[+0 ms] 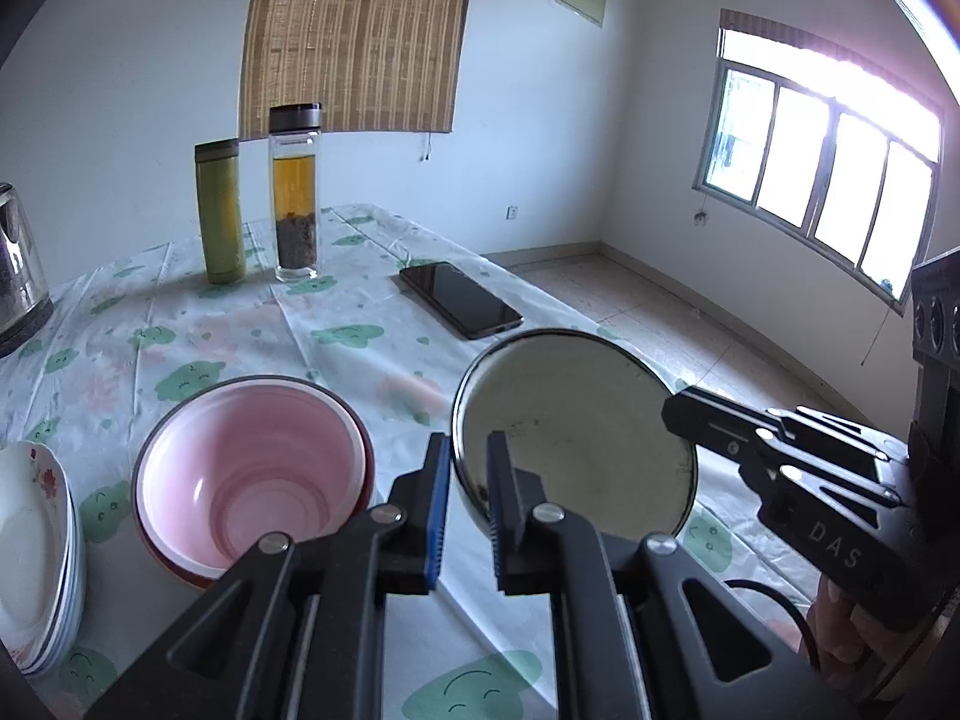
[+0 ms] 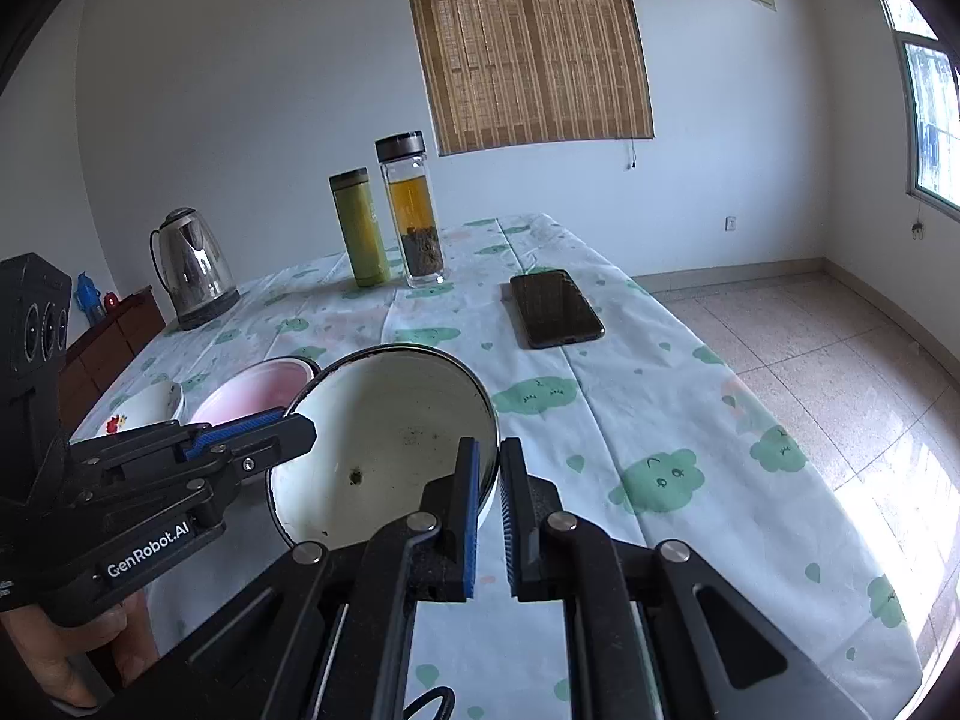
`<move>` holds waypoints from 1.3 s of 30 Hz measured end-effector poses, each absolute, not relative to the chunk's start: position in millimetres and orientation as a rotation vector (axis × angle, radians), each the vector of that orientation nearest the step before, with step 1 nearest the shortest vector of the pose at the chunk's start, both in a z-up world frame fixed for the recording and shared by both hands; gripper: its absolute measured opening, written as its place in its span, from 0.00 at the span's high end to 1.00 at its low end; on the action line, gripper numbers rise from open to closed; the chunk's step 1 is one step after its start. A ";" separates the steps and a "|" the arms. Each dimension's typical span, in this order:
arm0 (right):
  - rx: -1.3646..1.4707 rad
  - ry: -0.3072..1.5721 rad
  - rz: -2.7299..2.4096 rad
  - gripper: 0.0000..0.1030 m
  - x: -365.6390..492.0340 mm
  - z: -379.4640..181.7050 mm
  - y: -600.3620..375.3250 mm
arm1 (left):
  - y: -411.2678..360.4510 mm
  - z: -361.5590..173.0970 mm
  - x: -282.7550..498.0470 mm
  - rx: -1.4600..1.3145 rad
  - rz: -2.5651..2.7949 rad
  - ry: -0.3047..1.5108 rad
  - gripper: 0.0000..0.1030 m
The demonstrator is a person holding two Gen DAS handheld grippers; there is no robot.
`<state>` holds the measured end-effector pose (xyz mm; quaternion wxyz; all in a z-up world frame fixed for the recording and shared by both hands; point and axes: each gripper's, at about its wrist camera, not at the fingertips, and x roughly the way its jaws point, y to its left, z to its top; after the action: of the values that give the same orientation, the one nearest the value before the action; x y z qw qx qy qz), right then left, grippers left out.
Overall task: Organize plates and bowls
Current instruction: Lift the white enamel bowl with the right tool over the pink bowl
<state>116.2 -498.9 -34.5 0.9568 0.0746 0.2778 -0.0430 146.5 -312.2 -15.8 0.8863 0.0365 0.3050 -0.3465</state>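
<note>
Above the table [image 1: 372, 360], both grippers' fingers [image 1: 441, 504] pinch the enamel bowl's [image 1: 576, 438] rim.

Enamel bowl [image 1: 576, 438] held clear of the worktop [image 1: 372, 360], tilted, near the right edge. Left claw [image 1: 468, 480] clamps its left rim; right claw [image 2: 489, 480] clamps its right rim.

Second bowl [image 1: 252, 474] sits on the worktop just left of the held bowl. Stack of plates [image 1: 36, 546] further left, at the near-left corner, apart from the second bowl.

Phone [image 1: 459, 299] lies flat behind the held bowl, toward the right edge. Two bottles stand upright at the back, well behind the bowls: the glass bottle [image 1: 295, 192] just right of the flask [image 1: 221, 213], close but apart. Kettle [image 2: 195, 270] stands at the back left, left of the flask.
</note>
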 end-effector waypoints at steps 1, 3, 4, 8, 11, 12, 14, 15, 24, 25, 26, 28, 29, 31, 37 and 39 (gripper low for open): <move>0.145 0.553 -0.087 0.92 115.1 -30.6 -496.3 | -309.7 -14.2 146.7 0.069 -0.721 0.632 0.92; 0.135 0.537 -0.082 0.92 113.8 -23.3 -491.4 | -304.6 -10.6 147.8 0.055 -0.717 0.626 0.92; 0.131 0.530 -0.078 0.92 113.5 -19.8 -488.9 | -301.8 -8.6 148.1 0.048 -0.715 0.621 0.92; 0.111 0.512 -0.064 0.92 115.0 -10.3 -478.1 | -291.6 -1.2 150.1 0.024 -0.702 0.600 0.92; 0.101 0.505 -0.056 0.92 116.6 -6.1 -471.0 | -282.7 4.1 151.4 0.005 -0.693 0.585 0.92; 0.100 0.505 -0.051 0.92 117.9 -5.2 -469.0 | -280.2 5.3 152.0 0.001 -0.689 0.581 0.92; 0.092 0.504 -0.045 0.92 119.1 -3.3 -464.1 | -274.4 8.4 153.8 -0.012 -0.681 0.572 0.92; 0.088 0.504 -0.041 0.92 120.3 -2.3 -461.7 | -271.5 9.8 154.8 -0.018 -0.677 0.568 0.92; 0.070 0.492 -0.019 0.92 129.5 3.1 -445.9 | -254.9 13.7 161.9 -0.045 -0.638 0.547 0.92; 0.070 0.493 -0.016 0.92 131.1 3.4 -444.8 | -253.0 13.5 163.5 -0.050 -0.634 0.548 0.92; 0.068 0.492 -0.013 0.92 132.3 3.6 -443.3 | -251.4 13.6 164.0 -0.053 -0.629 0.548 0.92; 0.061 0.494 -0.007 0.92 135.3 4.1 -439.7 | -247.2 13.3 167.0 -0.063 -0.618 0.549 0.92; 0.057 0.494 -0.003 0.92 136.6 4.5 -437.4 | -245.4 13.5 167.7 -0.066 -0.613 0.549 0.92; 0.050 0.495 0.003 0.92 140.5 5.0 -434.0 | -241.4 12.8 169.8 -0.076 -0.605 0.553 0.92; 0.034 0.501 0.016 0.92 152.9 5.5 -425.1 | -235.3 11.1 173.9 -0.089 -0.582 0.562 0.92; 0.031 0.504 0.020 0.92 156.5 4.6 -423.5 | -233.6 10.7 175.2 -0.093 -0.577 0.564 0.92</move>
<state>156.5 -423.5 4.6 0.9682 0.0154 0.2495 0.0100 175.2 -233.6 10.7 0.9187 -0.0450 0.2742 -0.2806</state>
